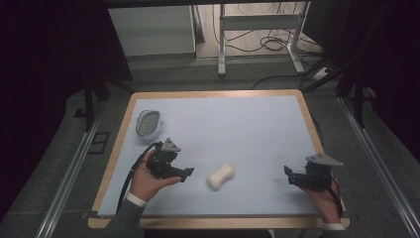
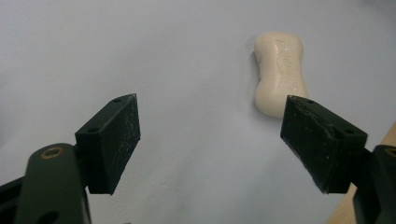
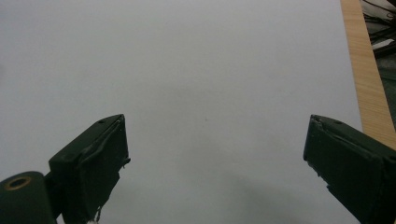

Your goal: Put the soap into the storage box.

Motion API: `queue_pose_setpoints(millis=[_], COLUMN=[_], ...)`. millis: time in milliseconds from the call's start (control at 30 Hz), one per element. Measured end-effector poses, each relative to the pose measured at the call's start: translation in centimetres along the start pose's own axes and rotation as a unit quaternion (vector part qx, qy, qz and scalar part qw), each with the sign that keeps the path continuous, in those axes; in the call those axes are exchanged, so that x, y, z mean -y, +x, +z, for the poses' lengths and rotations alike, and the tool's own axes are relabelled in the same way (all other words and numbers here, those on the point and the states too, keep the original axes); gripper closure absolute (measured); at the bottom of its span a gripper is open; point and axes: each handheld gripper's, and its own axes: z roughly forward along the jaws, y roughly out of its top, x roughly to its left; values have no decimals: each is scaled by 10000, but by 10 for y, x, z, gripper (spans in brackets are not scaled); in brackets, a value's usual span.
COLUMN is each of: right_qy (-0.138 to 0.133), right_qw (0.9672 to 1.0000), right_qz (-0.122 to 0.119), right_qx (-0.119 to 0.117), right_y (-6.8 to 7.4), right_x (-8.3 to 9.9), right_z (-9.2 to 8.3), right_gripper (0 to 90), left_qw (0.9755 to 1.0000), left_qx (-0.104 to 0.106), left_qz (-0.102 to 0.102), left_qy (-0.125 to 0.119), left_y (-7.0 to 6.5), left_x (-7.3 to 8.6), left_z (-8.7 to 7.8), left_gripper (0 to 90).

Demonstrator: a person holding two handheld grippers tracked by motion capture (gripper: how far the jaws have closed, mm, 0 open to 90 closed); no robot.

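- High view: a bar of soap (image 1: 221, 176) lies flat on the pale table top (image 1: 237, 129), near the front edge and roughly midway between the two hands; a soap dish (image 1: 148, 123) sits well apart from it, toward the far left corner.
- Left gripper (image 1: 187, 173) is held just beside the soap, on its left, pointing toward it; its jaws stand wide apart and hold nothing.
- Left gripper view puts the soap (image 2: 280, 72) ahead of the jaws and off to the right, its near end just past the right jaw and not between the two.
- Right gripper (image 1: 288, 172) is held low near the right edge of the table, well apart from the soap; in the right gripper view its jaws are spread wide over bare table, with nothing held.
- Likely step: the left gripper closing in to pick the soap up, probably for the dish.
- Risk: because the soap is off-centre, closing now would probably catch only its end or nudge it away; the hand needs to shift toward the soap first.
- Risk: the bar is smooth and rounded with a narrow waist, so a grip on a bulging end could squeeze it out sideways.
- Risk: coming in too low could push the bar toward the wooden edge (image 1: 218, 222) at the front.
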Motion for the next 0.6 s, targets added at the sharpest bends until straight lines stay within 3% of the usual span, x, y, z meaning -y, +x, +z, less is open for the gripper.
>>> queue_pose_setpoints(millis=[600], right_qy=[1], right_qw=[10000], right_qz=[-4], right_qx=[-2], right_y=[0], right_x=[0], right_z=[1], right_gripper=[64], left_qw=[9993], left_qx=[190], left_qz=[218], left_qy=[255], left_y=[-23], left_x=[-14], left_z=[33], left_gripper=[200])
